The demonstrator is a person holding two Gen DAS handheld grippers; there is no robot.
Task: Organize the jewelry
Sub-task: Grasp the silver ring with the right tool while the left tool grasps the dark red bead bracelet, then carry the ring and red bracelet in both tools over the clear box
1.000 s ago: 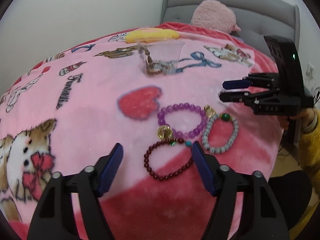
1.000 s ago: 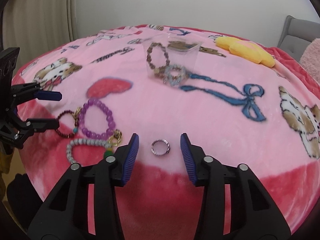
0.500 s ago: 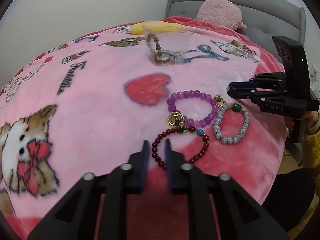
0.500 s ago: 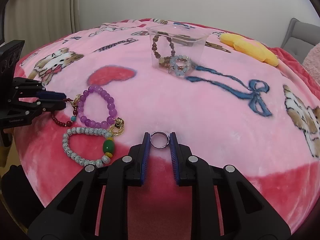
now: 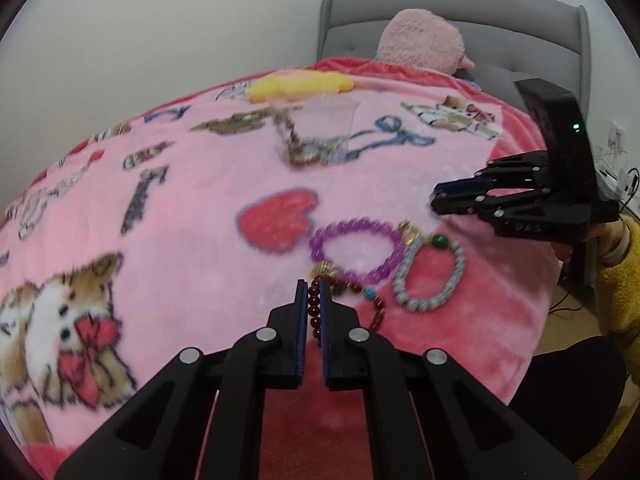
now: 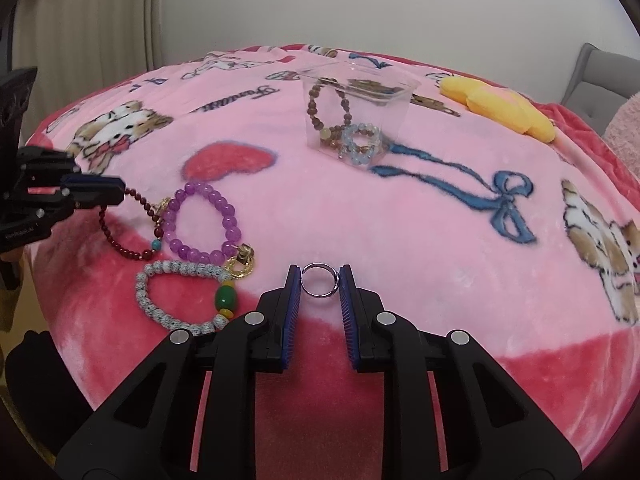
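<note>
My left gripper (image 5: 314,286) is shut on the dark red bead bracelet (image 5: 314,312), one side of which is lifted off the pink blanket while the rest trails down. In the right wrist view the same bracelet (image 6: 120,240) hangs from the left gripper (image 6: 116,194). My right gripper (image 6: 320,274) is shut on a silver ring (image 6: 320,285), its pads pressing both sides. A purple bead bracelet (image 6: 204,224) and a grey-white bracelet (image 6: 176,296) with a green bead lie beside them. A clear plastic box (image 6: 356,114) farther back holds a brown and a pale blue bracelet.
A yellow plush (image 6: 500,108) lies behind the box, a pink plush (image 5: 420,40) against the grey headboard (image 5: 460,12). The blanket (image 6: 400,220) drops off at its near edge. A yellow sleeve (image 5: 620,288) holds the right gripper (image 5: 436,196).
The left gripper has shut on the red bracelet and lifted one side of it. The right gripper has shut on the ring and kept still since.
</note>
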